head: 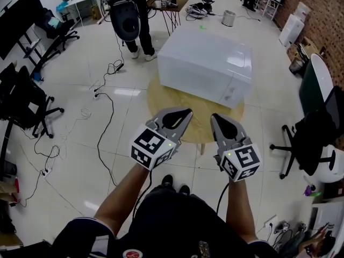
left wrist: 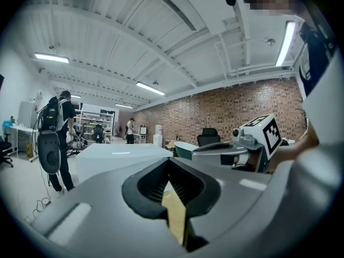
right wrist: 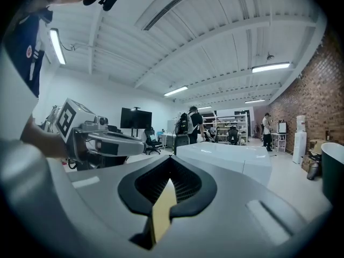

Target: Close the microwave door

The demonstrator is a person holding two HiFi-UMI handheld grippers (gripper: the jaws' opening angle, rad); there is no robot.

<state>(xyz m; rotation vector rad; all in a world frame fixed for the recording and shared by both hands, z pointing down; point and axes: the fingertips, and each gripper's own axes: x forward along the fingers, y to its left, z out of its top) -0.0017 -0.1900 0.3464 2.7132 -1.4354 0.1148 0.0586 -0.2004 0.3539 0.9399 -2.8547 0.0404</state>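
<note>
A white microwave (head: 207, 63) stands on a round wooden table (head: 177, 104); its faces look flush, with no door standing out. Both grippers hover side by side over the table's near edge, short of the microwave. My left gripper (head: 184, 113) is shut and holds nothing, and so is my right gripper (head: 216, 119). In the left gripper view the jaws (left wrist: 171, 164) meet at the tip, with the microwave (left wrist: 121, 153) beyond. The right gripper view shows the same closed jaws (right wrist: 171, 163) and the microwave (right wrist: 228, 153) ahead.
A person with a backpack (head: 129, 12) stands on the floor behind the table. Black office chairs sit at the left (head: 24, 104) and right (head: 312, 138). Cables (head: 107, 106) trail across the tiled floor at the left. A small desk (head: 169, 4) stands at the back.
</note>
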